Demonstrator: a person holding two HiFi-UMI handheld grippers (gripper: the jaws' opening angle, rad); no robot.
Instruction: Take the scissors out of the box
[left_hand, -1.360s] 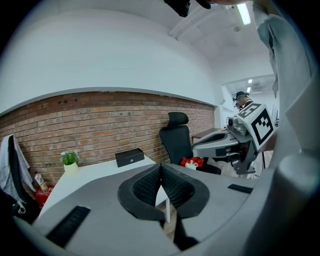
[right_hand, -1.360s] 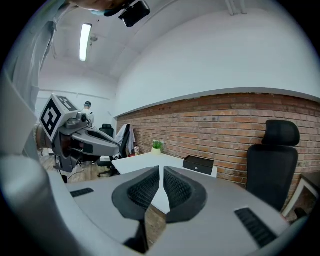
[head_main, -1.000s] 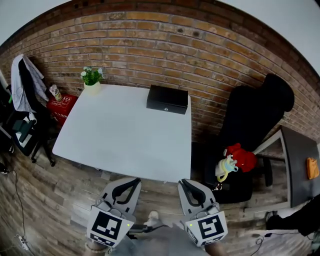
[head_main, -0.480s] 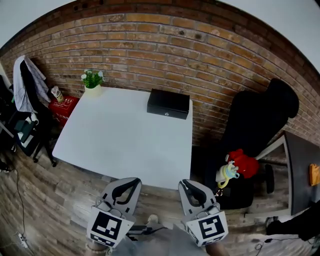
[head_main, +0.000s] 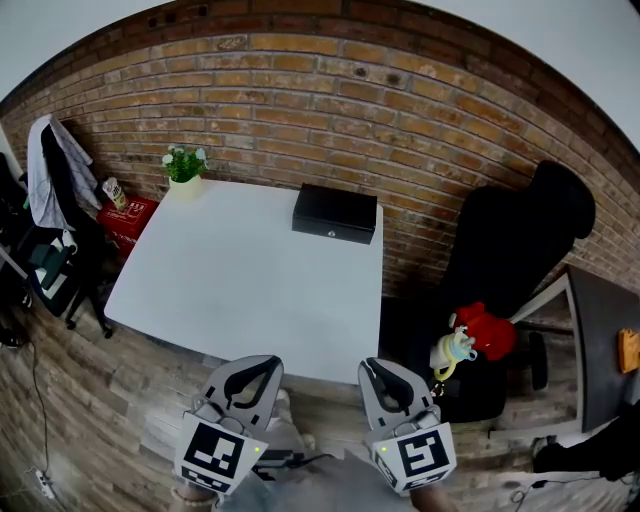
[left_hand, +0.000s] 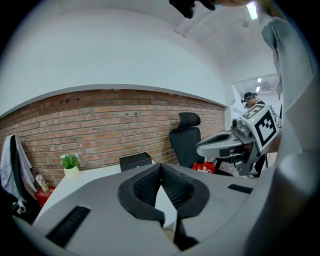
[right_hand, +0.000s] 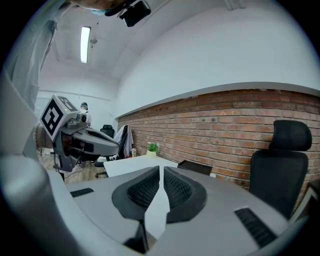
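Note:
The black box (head_main: 335, 213) lies closed at the far edge of the white table (head_main: 250, 290), against the brick wall; no scissors show. It also appears beyond the jaws in the left gripper view as the box (left_hand: 135, 161) and in the right gripper view as the box (right_hand: 196, 168). My left gripper (head_main: 256, 371) and right gripper (head_main: 377, 374) hover side by side just short of the table's near edge, both shut and empty. The left gripper (left_hand: 160, 167) has its pads pressed together. The right gripper (right_hand: 161, 170) has its tips meeting.
A small potted plant (head_main: 184, 165) stands on the table's far left corner. A black office chair (head_main: 510, 250) with a red and yellow toy (head_main: 470, 335) stands to the right. On the left are a red crate (head_main: 125, 215) and a chair with clothes (head_main: 50, 180).
The table and box sit a little lower in the head view, nearer both grippers. A foot below has shifted. Both grippers stay shut and empty.

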